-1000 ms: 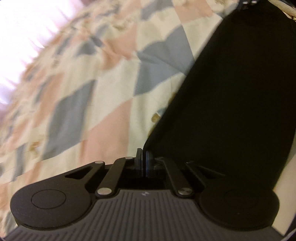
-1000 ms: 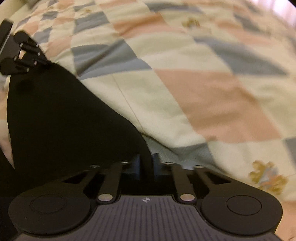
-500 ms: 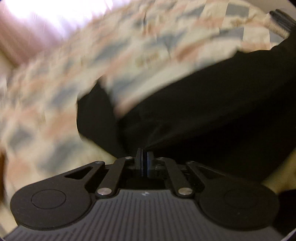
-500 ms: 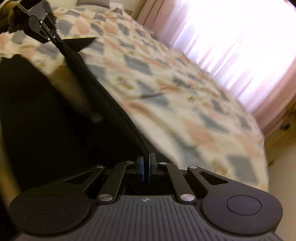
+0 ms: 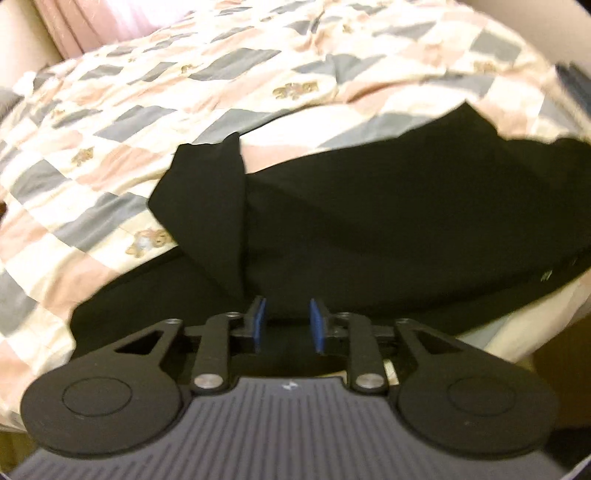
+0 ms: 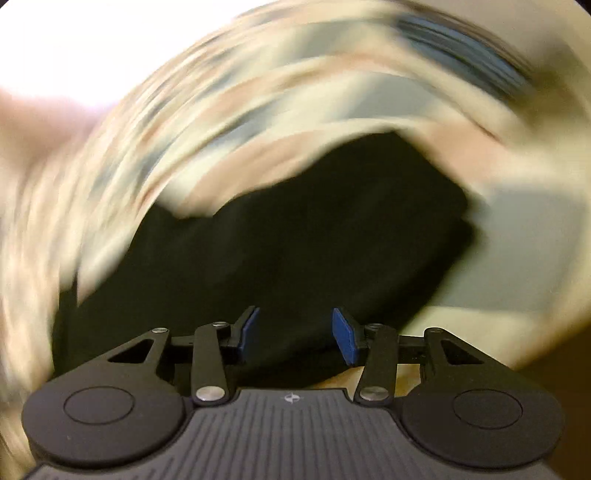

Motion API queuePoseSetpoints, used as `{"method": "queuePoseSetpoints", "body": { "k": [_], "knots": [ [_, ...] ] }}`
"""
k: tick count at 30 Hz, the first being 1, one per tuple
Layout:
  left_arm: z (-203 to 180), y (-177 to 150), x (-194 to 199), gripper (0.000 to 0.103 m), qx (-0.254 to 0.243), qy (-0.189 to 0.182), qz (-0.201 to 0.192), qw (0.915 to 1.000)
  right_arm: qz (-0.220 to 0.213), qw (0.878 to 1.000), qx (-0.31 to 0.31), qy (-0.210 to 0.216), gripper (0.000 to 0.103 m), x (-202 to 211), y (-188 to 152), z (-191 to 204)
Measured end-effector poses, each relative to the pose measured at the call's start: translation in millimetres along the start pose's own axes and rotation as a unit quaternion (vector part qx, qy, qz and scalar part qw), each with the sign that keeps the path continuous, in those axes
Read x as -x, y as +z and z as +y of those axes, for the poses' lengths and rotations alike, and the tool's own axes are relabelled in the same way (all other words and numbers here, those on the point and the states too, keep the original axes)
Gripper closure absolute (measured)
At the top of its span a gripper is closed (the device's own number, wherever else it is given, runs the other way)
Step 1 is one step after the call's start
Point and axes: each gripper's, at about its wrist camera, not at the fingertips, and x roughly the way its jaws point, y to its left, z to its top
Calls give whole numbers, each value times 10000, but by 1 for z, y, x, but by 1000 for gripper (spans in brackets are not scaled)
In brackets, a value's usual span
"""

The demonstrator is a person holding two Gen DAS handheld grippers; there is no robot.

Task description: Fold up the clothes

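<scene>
On a quilt [image 5: 155,122] of pink, grey and cream patches, a black garment [image 5: 369,236] lies spread near the bed's edge, one flap folded over its left side. Both the left gripper [image 5: 286,323] and right gripper [image 6: 295,332] (blue pads showing) stand with jaws apart, holding nothing. Heavy blur in the right wrist view leaves the cloth's outline there uncertain.

A bed under a checked pink-grey-cream quilt [image 5: 155,122], pink curtains [image 5: 99,26] behind.
</scene>
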Motion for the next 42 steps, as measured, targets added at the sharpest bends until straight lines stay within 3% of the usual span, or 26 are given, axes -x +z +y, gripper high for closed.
{"method": "queuePoseSetpoints", "body": {
  "k": [3, 5, 7, 11, 15, 22, 23, 24, 25, 27, 28, 29, 31, 34, 36, 38, 42],
  "knots": [
    [4, 9, -3, 80, 548, -278, -26, 9981, -389, 9925, -1162, -44, 56, 1, 20, -41],
    [11, 16, -7, 80, 828, -303, -83, 9961, -554, 9883, -1415, -116, 56, -1, 27, -50],
    [14, 27, -12, 76, 768, -39, -181, 9969, -659, 9853, -1568, -155, 56, -4, 32, -55],
    [20, 63, -40, 73, 316, 515, -357, 9975, -601, 9892, -1295, -324, 56, -18, 27, -46],
    [30, 104, -102, 70, -34, 821, -209, 9964, -560, 9894, -1267, -426, 56, -29, 18, -37],
    [47, 128, -183, 69, -190, 965, 247, 9948, -563, 9890, -1098, -810, 55, -40, 21, -23],
    [49, 132, -195, 71, -213, 985, 312, 9944, -563, 9886, -1105, -853, 55, -41, 20, -21],
    [52, 134, -202, 91, -192, 987, 319, 9944, -571, 9882, -1113, -879, 55, -41, 20, -20],
    [60, 131, -193, 99, -16, 923, 114, 9957, -577, 9879, -1128, -899, 55, -42, 19, -19],
    [76, 123, -174, 100, 359, 804, -318, 9956, -575, 9868, -1183, -946, 55, -44, 18, -18],
    [88, 115, -155, 100, 636, 798, -622, 9928, -578, 9865, -1165, -993, 60, -45, 18, -16],
    [101, 106, -134, 100, 943, 810, -919, 9880, -579, 9863, -1123, -1059, 78, -46, 19, -14],
    [139, 68, -90, 100, 1811, 984, -1214, 9710, -572, 9863, -1072, -1115, 94, -46, 21, -12],
    [195, 4, -49, 102, 3097, 1138, -1202, 9363, -602, 9869, -1000, -1118, 96, -42, 23, -10],
    [223, -38, -60, 101, 3871, 942, -882, 9130, -564, 9871, -979, -1136, 96, -42, 23, -9],
    [248, -78, -71, 99, 4586, 736, -586, 8836, -511, 9870, -990, -1157, 94, -44, 24, -10],
    [265, -119, -103, 98, 5473, 253, -534, 8348, -442, 9853, -1174, -1163, 84, -47, 24, -12]
  ]
}}
